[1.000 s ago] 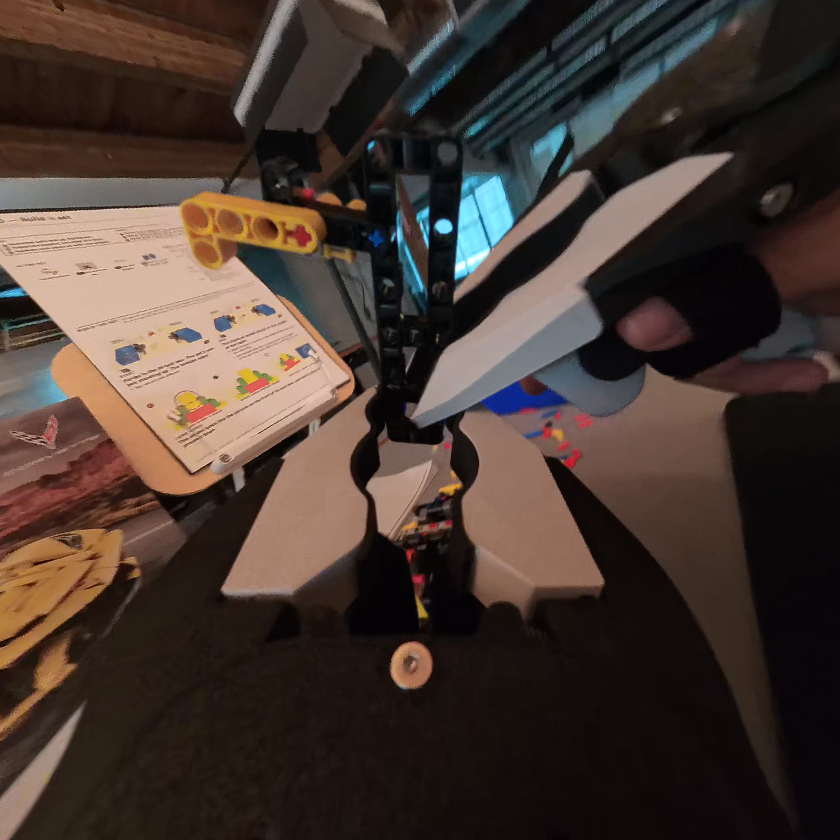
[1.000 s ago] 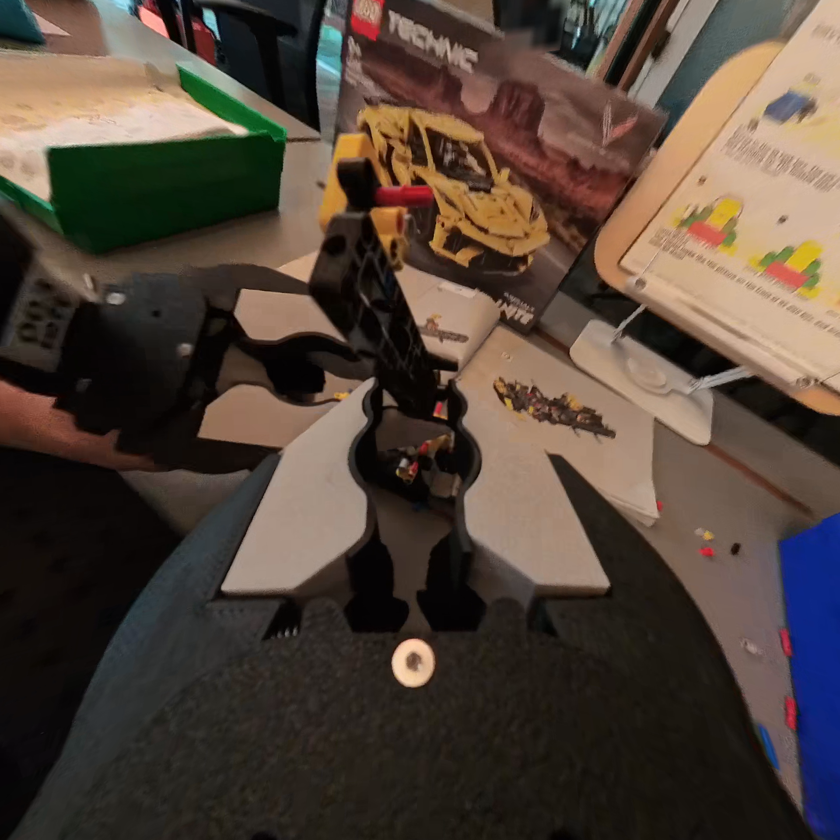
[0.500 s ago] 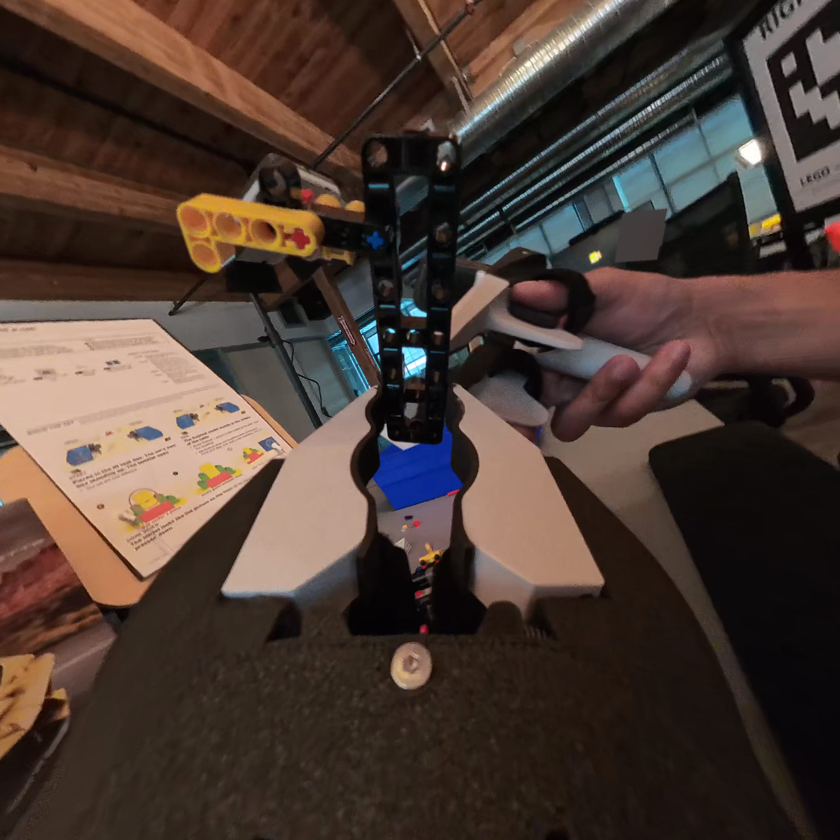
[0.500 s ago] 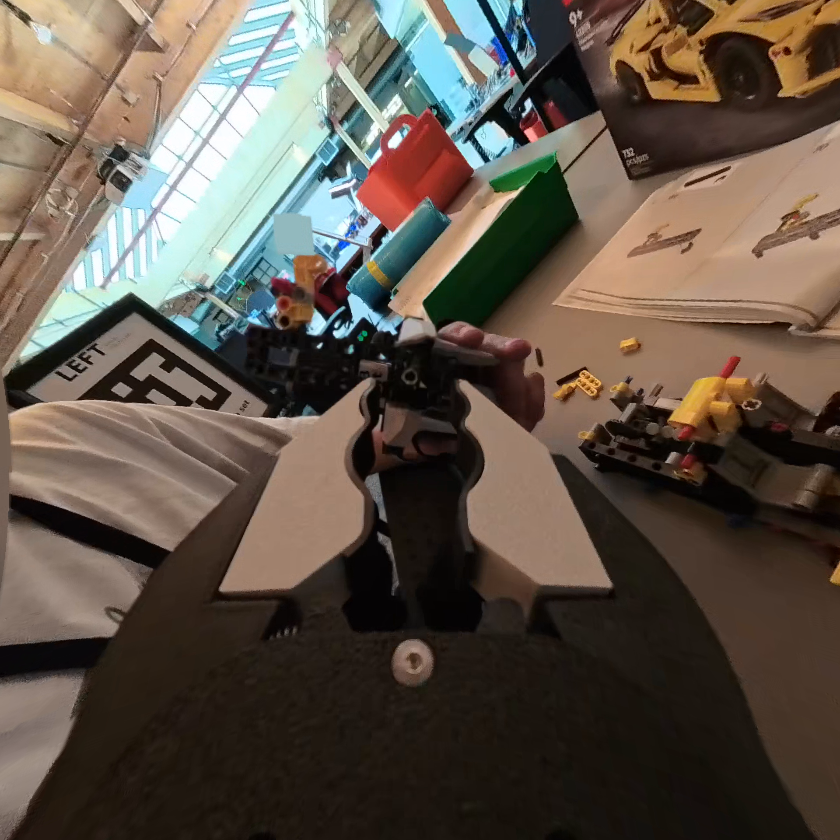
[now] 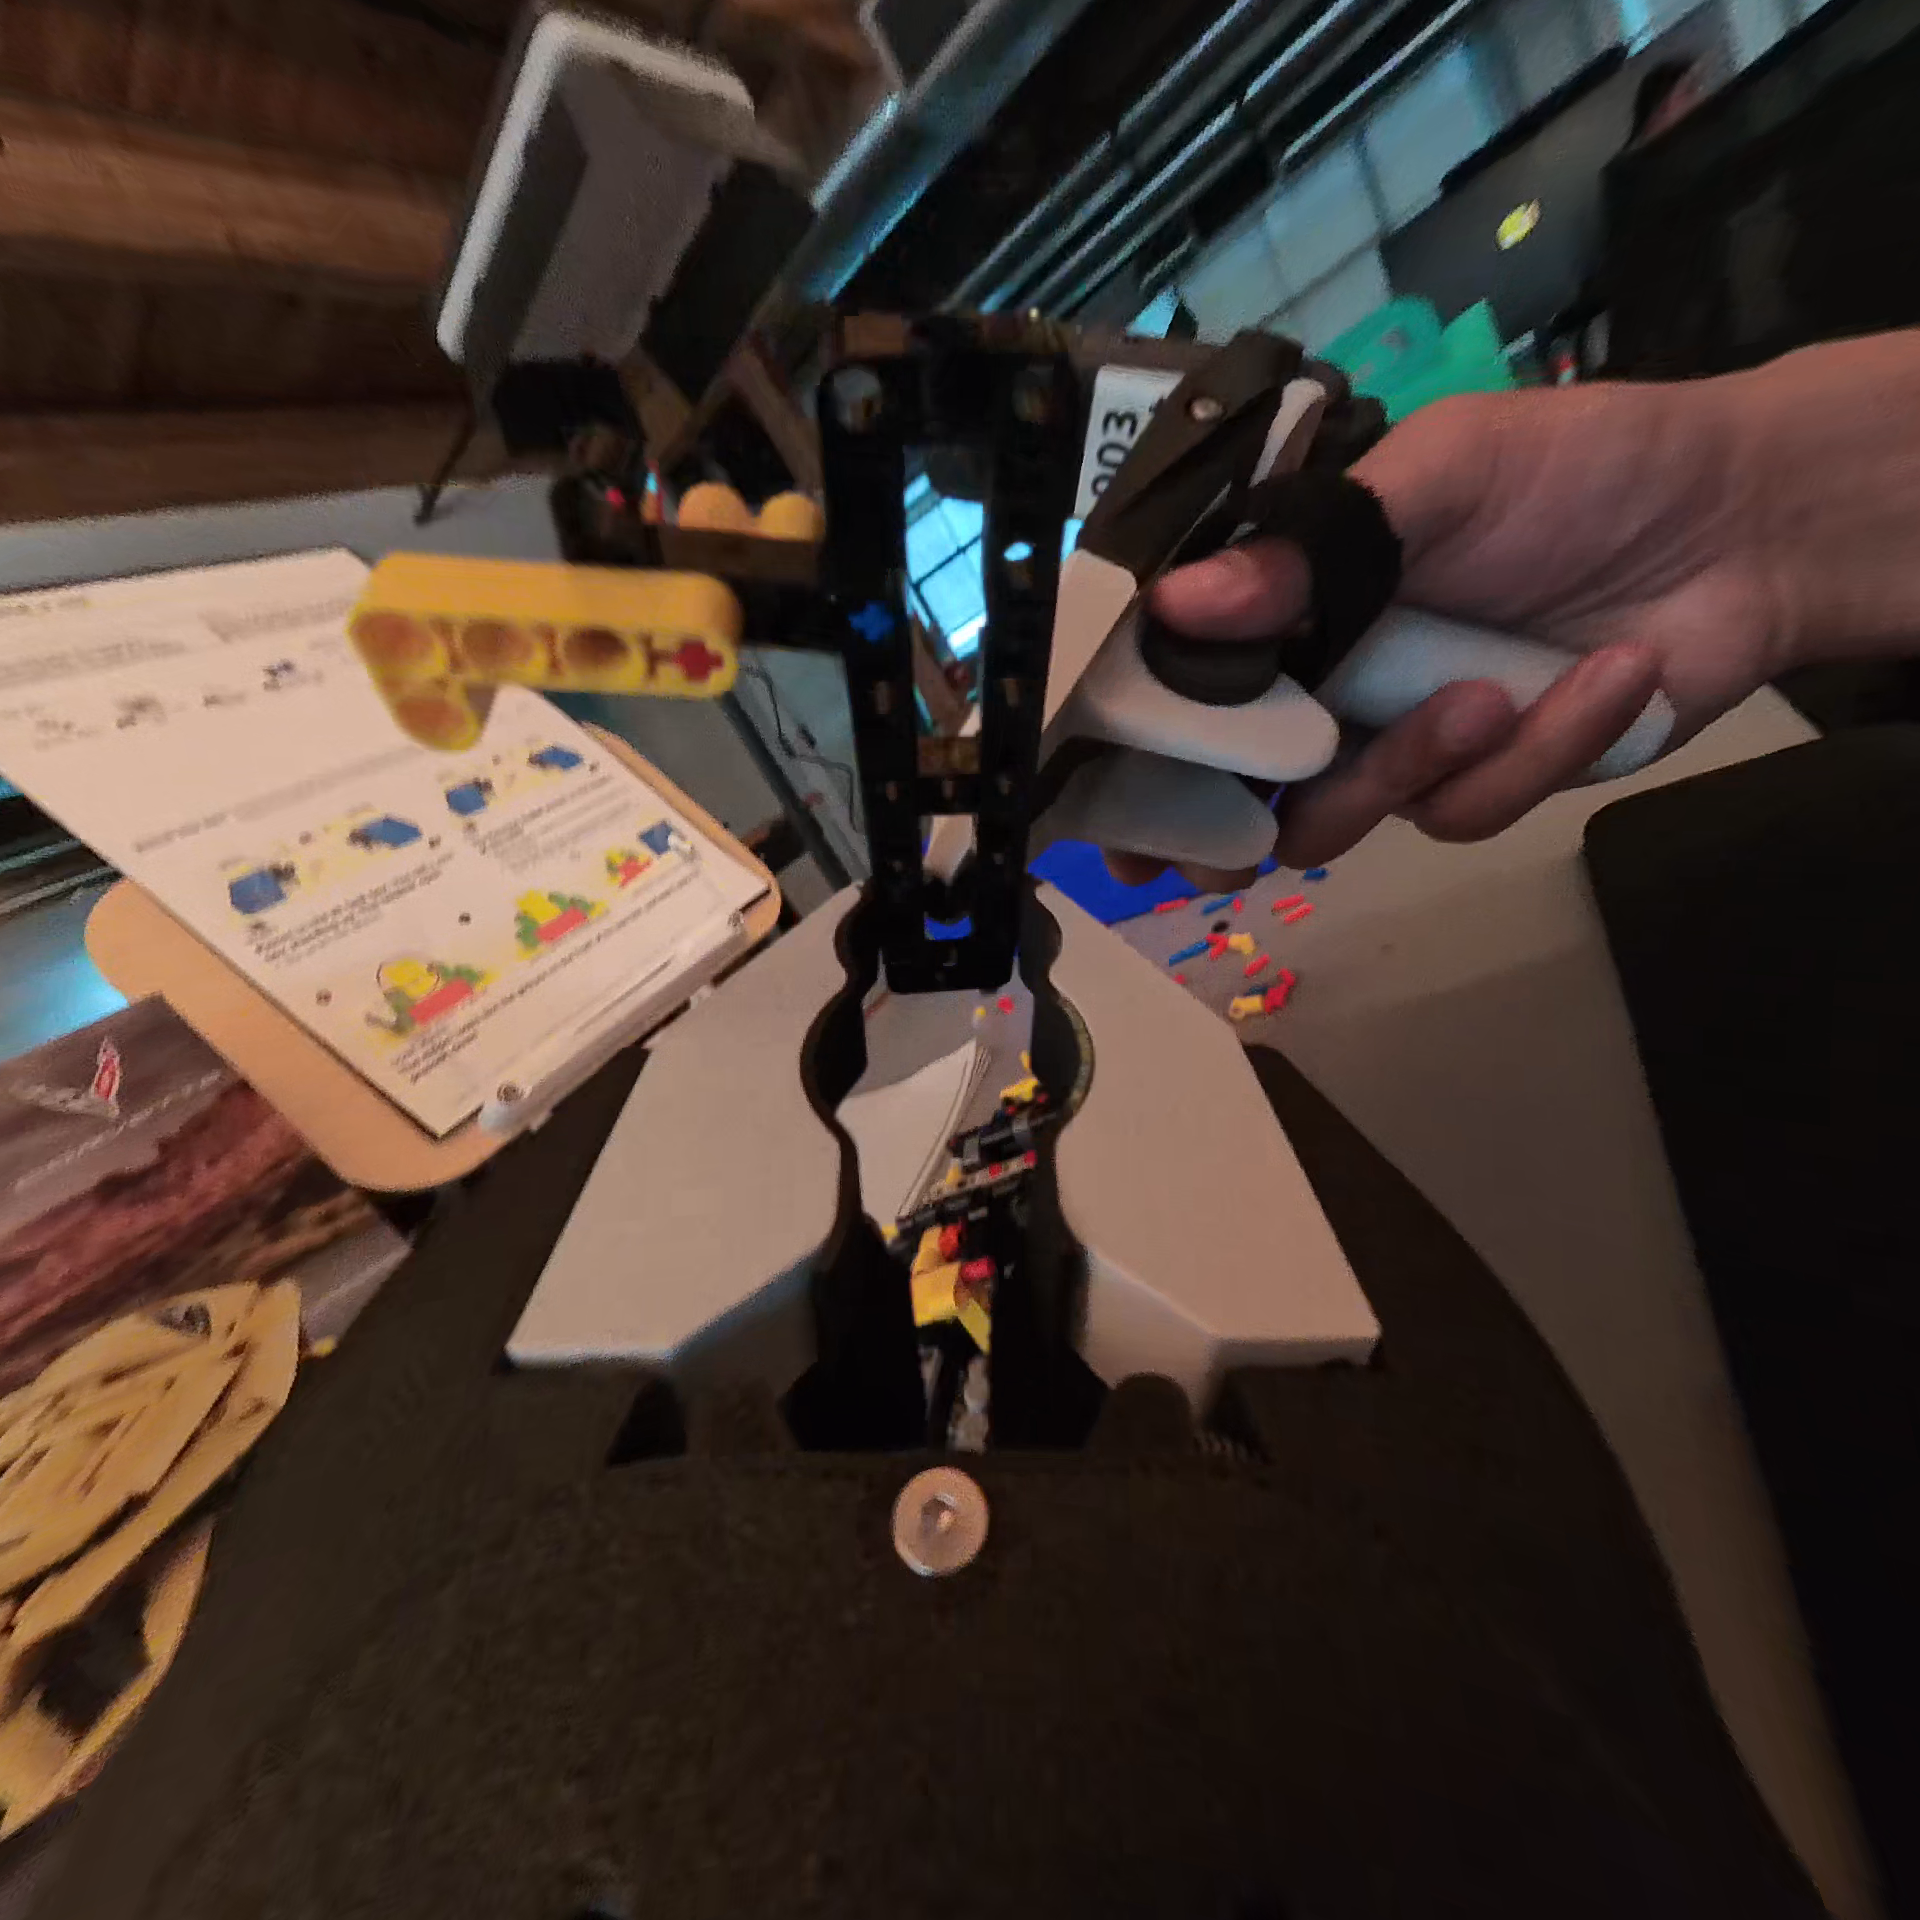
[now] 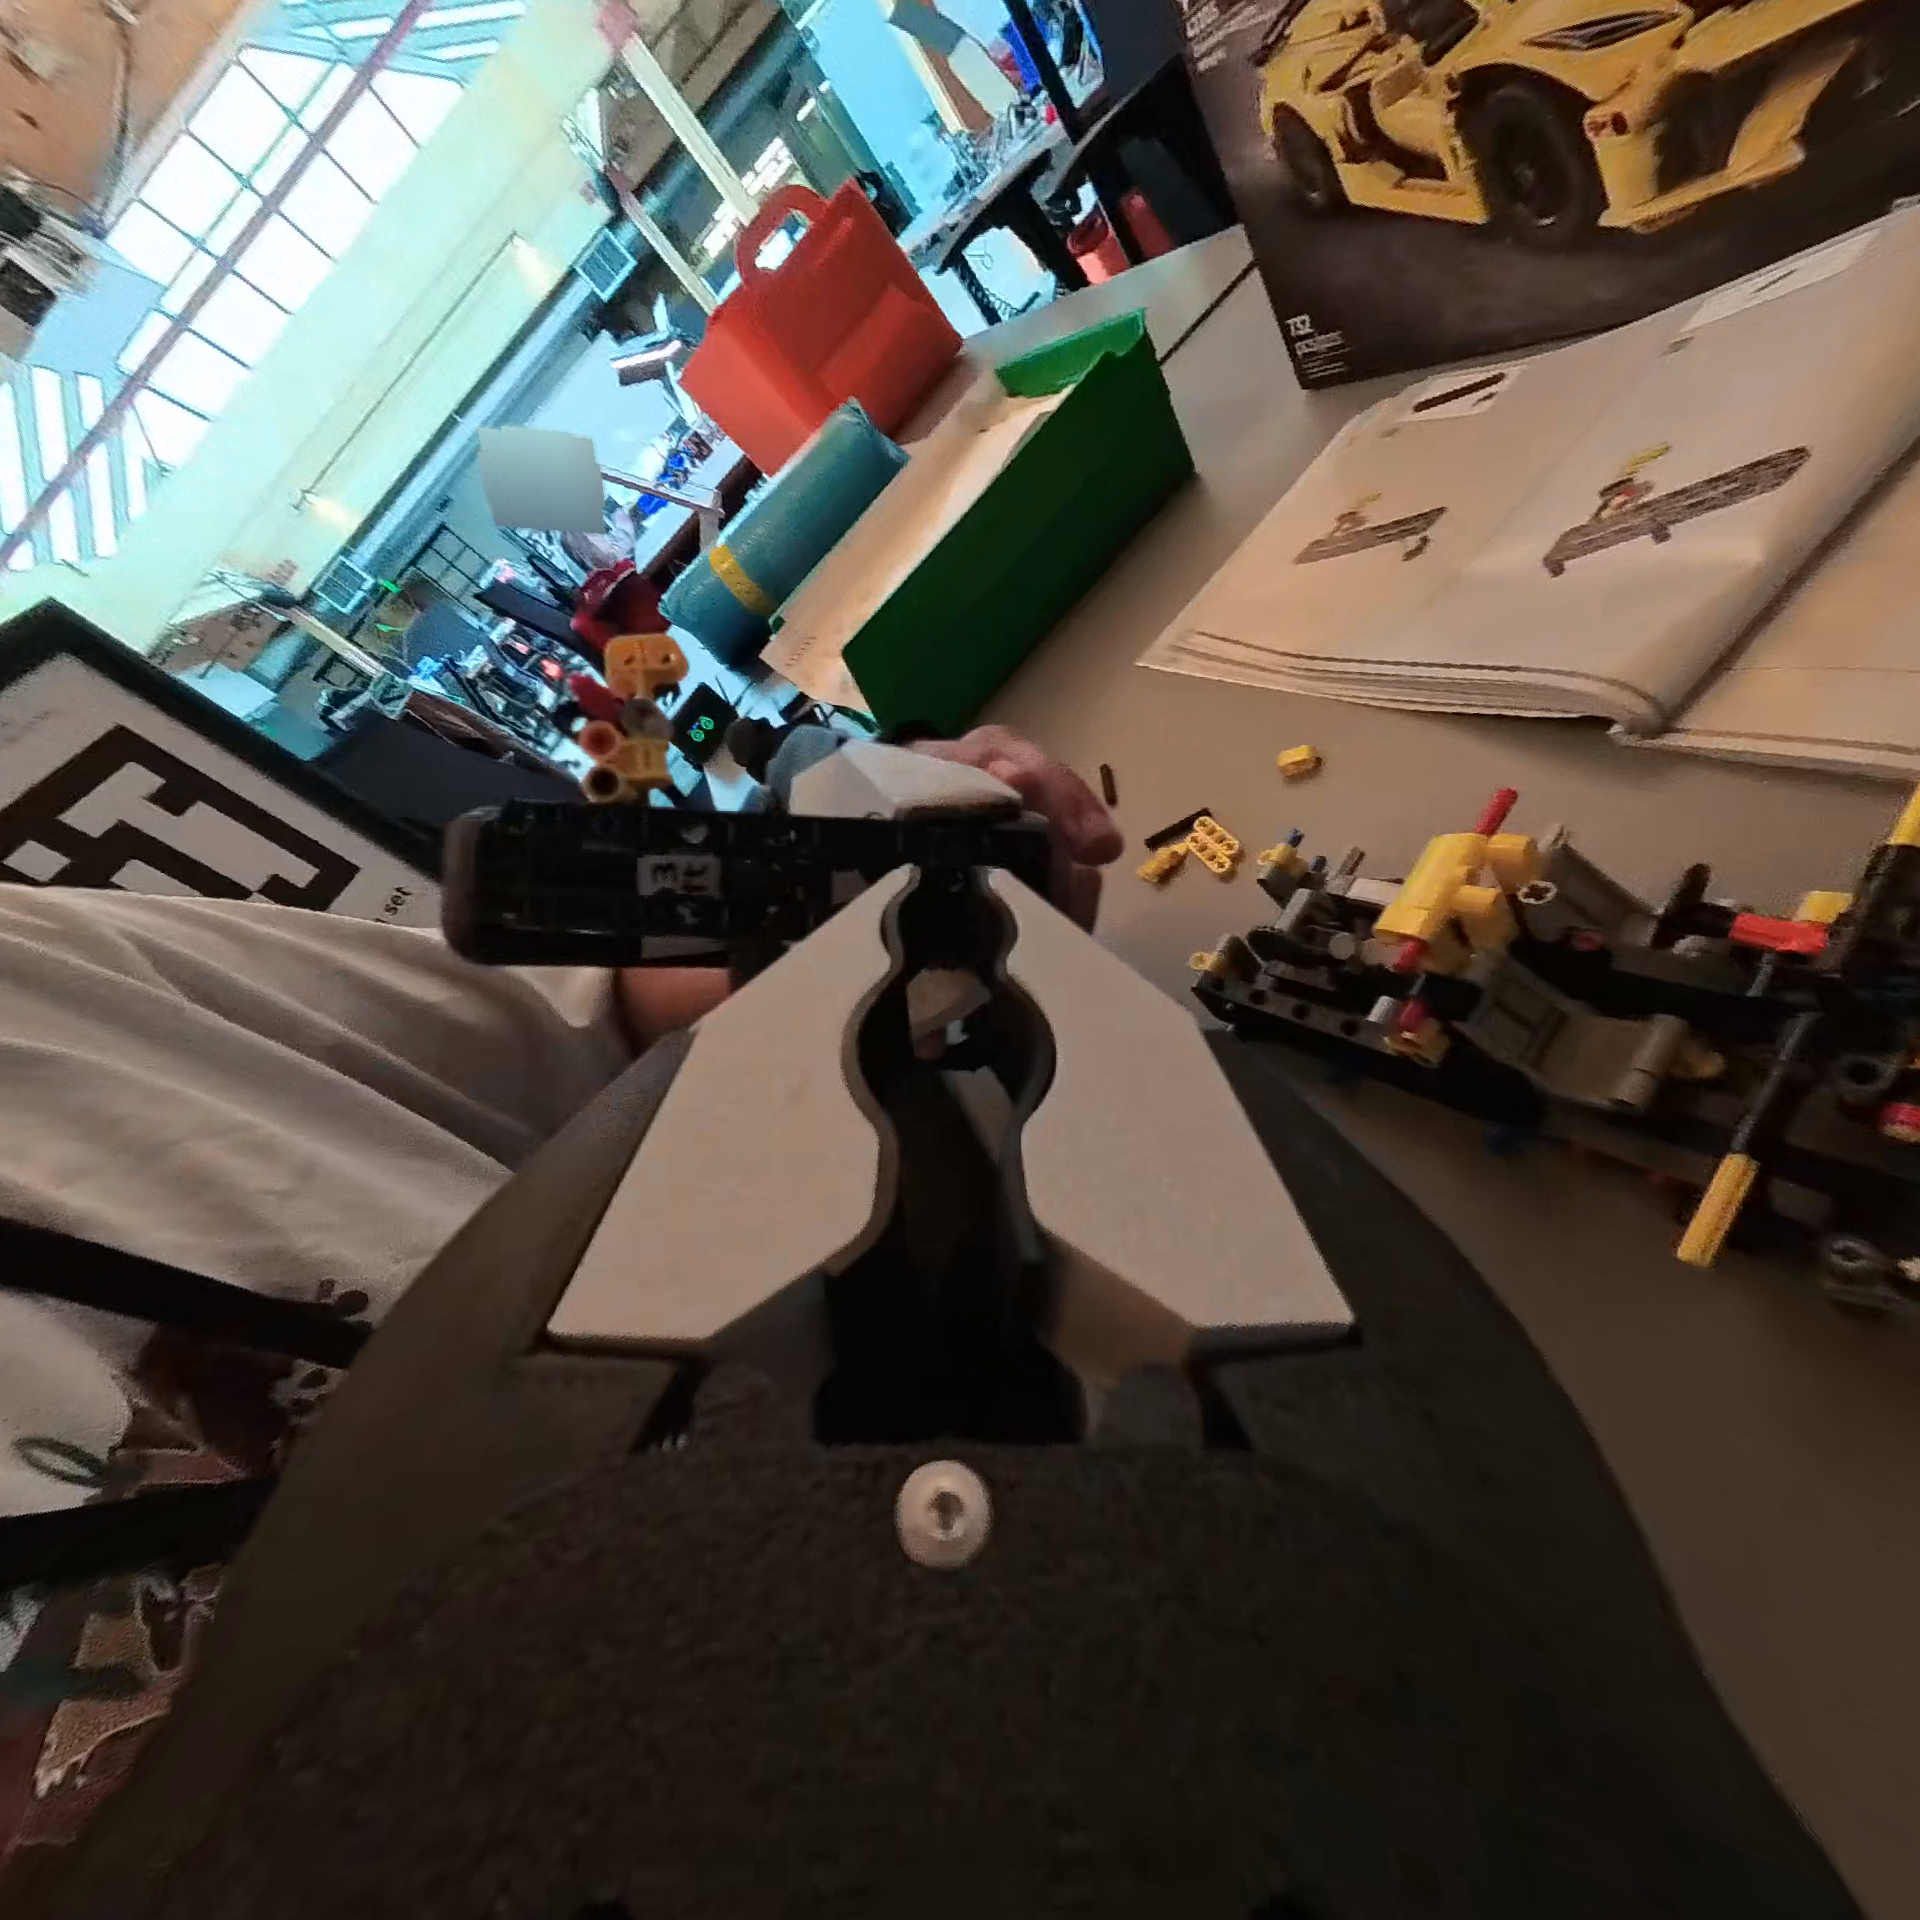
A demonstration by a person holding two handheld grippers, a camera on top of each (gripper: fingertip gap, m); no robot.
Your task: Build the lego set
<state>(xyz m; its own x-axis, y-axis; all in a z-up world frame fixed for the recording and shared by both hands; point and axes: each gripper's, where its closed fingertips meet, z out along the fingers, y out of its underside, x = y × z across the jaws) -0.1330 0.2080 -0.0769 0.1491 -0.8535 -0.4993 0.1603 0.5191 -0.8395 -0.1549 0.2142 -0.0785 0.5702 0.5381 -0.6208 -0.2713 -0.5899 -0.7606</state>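
My left gripper (image 5: 945, 935) is shut on the bottom end of a black lego frame (image 5: 883, 675) and holds it upright in the air. A yellow L-shaped beam (image 5: 540, 634) with a red axle end sticks out from the frame's left side. My right gripper (image 5: 1049, 769), held by a hand (image 5: 1558, 540), reaches the frame's right beam from the side. In the right wrist view the frame (image 6: 623, 883) lies edge-on across my right gripper (image 6: 945, 883). Its jaws stand narrow around a small black part at the frame's edge.
A partly built black, grey and yellow chassis (image 6: 1558, 987) lies on the table beside loose pieces (image 6: 1205, 836). Behind are an open instruction booklet (image 6: 1558, 561), the set's box (image 6: 1558, 156) and a green bin (image 6: 1018, 551). A sheet on a stand (image 5: 416, 810) is at left. The tips of both grippers are at nearly the same place.
My right gripper's jaws have narrowed at the frame's edge since half a second ago. My left gripper has tilted down a little, still holding the frame.
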